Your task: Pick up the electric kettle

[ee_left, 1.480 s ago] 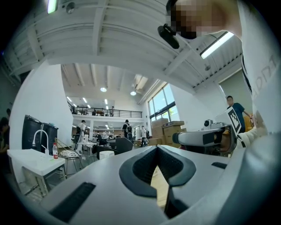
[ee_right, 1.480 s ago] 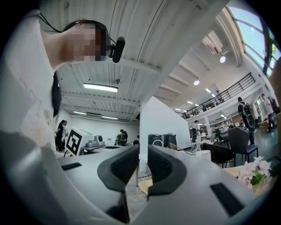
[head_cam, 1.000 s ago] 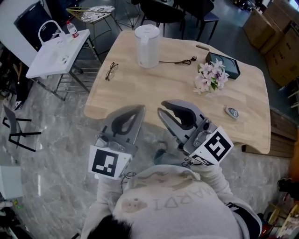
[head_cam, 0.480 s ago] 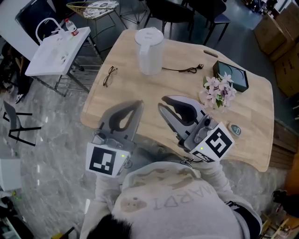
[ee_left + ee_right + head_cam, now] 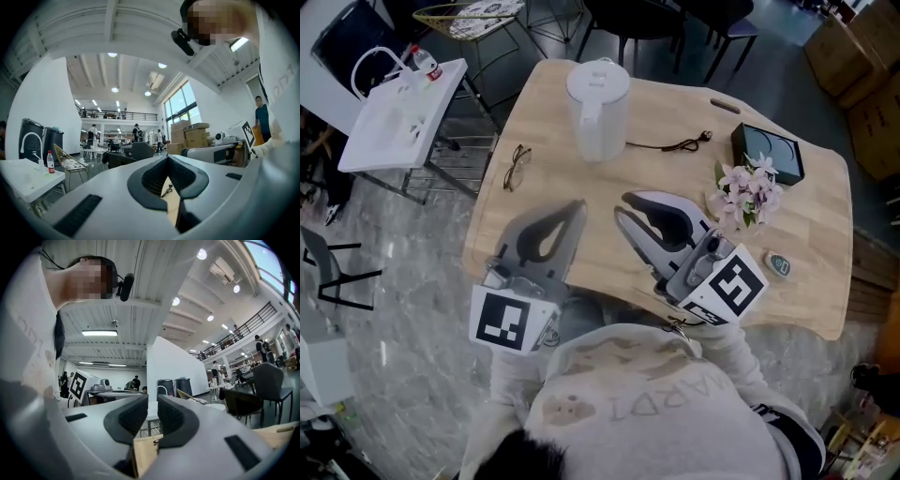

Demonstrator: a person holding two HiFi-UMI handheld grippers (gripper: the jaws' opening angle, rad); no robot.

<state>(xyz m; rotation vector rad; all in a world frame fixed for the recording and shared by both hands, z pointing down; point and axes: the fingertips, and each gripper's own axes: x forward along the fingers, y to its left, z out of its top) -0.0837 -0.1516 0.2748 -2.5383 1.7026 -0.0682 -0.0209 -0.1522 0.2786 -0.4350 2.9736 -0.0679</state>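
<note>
- Left gripper view shows the left gripper (image 5: 167,157) with its jaws pressed together at the tips and nothing between them; only a strip of wooden worktop (image 5: 169,201) and a pair of glasses (image 5: 166,191) show through the gap below.
- In the right gripper view the right gripper (image 5: 152,401) also has its jaws drawn all but together, with a thin slit between the pads and no object in it.
- From the head view, both tools hang at the near edge of the worktop (image 5: 675,178), pointing across it, the left gripper (image 5: 578,204) just beside the right gripper (image 5: 621,206).
- The electric kettle (image 5: 598,108), white and upright, stands on the far part of the worktop, well apart from both sets of jaws, with its lid on. A dark cord (image 5: 670,145) lies on the wood just right of it.
- Farther right lie a sprig of flowers (image 5: 745,187) and a dark square item (image 5: 769,152); the glasses (image 5: 516,167) lie near the left edge.
- Judged step: the approach, with no grasp begun.
- The next move likely calls for spreading one pair of jaws, reaching across the worktop, and lining up with the kettle's handle or body. The handle's side cannot be told from here.
</note>
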